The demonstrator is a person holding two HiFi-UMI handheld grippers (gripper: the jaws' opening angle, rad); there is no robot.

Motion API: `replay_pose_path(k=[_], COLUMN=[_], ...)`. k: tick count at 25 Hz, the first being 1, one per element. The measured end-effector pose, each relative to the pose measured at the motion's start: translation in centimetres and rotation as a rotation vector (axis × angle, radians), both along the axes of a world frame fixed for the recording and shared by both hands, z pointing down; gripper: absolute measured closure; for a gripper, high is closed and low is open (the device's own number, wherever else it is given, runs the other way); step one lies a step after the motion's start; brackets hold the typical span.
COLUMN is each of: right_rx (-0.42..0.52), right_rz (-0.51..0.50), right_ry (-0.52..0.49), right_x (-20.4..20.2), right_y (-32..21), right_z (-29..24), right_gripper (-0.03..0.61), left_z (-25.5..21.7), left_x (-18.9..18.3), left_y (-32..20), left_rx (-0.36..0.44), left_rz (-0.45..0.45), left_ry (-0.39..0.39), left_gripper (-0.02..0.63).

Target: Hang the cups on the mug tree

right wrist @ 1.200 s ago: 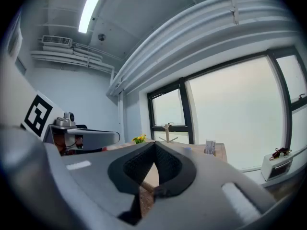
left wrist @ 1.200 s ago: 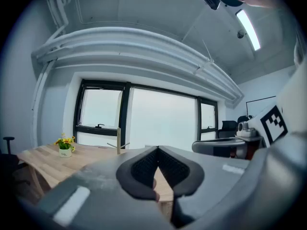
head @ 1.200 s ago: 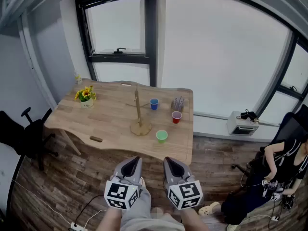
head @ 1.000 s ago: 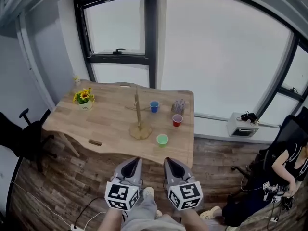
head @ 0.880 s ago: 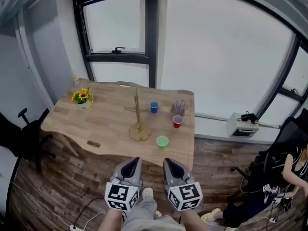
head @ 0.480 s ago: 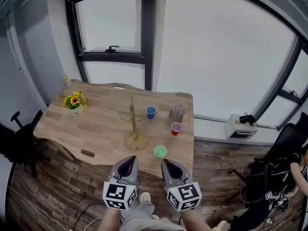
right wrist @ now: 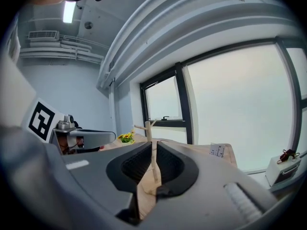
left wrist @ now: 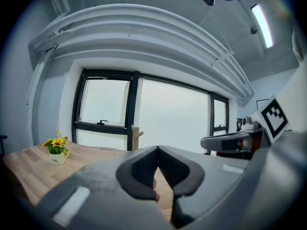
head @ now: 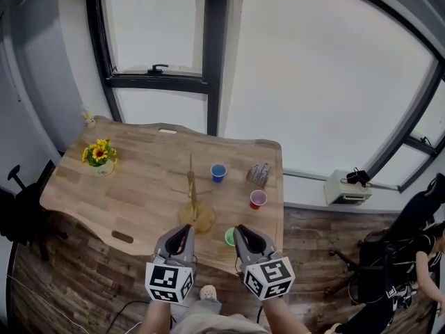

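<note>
Target green cup: upright at worktop near edge, just ahead, between both grippers; right gripper nearer. Its jaws narrow, just been opening, nothing between. Jaws of left gripper together, empty. Beyond cup, slightly left: mug tree, upright.

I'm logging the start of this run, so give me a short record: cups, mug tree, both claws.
cups: blue cup, red cup, green cup, all standing on the table, none hung
mug tree: mug tree upright, no cup on it
left claw: left claw shut, empty
right claw: right claw jaws just opening, narrow gap, nothing held
task: hanging not begun
</note>
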State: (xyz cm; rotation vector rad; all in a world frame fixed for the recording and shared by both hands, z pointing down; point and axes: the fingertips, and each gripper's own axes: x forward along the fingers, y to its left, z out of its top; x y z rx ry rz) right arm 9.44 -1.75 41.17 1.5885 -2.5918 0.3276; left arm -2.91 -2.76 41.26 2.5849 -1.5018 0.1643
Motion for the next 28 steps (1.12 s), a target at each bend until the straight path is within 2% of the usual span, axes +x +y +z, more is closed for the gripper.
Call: replay_pose_path(k=[12,28], right_rx=[-0.064,-0.165], right_rz=[0.039,0.045], right_ry=[-0.042,-0.098], right_x=[0.9,2.0], right_y=[-7.2,-14.8], right_z=[0.4,2.1], right_gripper=[0.449,0.437], left_z=[0.8,2.0], left_x=[-3.5,-7.6], left_y=[-5.1,-9.1], left_rx=[0.006,-0.009], left_rz=[-0.028,-0.104], left_ry=[-0.019,-0.052], left_gripper=[0.609,0.609])
